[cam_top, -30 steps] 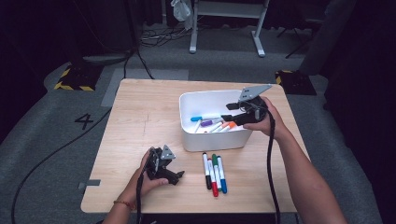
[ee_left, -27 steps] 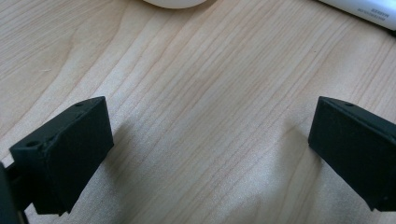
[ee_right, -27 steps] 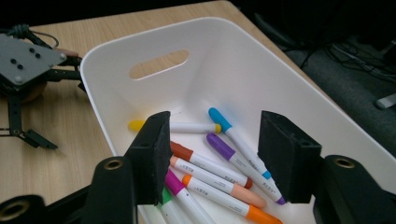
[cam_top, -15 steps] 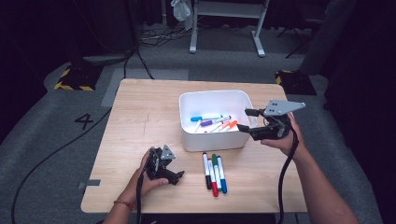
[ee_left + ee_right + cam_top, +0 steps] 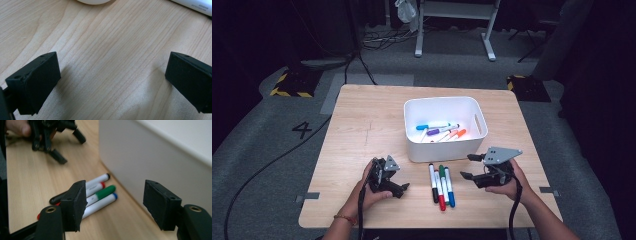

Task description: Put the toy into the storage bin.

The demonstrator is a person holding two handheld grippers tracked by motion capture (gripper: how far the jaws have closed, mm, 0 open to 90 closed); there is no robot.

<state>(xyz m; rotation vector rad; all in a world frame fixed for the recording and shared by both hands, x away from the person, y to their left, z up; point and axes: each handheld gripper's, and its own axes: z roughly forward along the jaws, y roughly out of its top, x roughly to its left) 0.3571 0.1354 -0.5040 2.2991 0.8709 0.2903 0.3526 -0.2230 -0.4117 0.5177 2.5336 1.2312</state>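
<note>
A light wooden desk (image 5: 362, 130) stands on grey carpeted floor (image 5: 257, 165) in a dim room. Beyond the claws, past the desk's far edge, white furniture legs (image 5: 452, 30) stand among black cables (image 5: 377, 40). Yellow-black hazard tape (image 5: 289, 90) and a "4" (image 5: 303, 130) mark the floor off to the left claw's side.

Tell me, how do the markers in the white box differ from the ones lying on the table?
The markers in the white box lie scattered at angles; the markers on the table lie side by side. The box ones show blue, purple and orange; the table ones black, red, green and blue. Both groups have white barrels.
</note>
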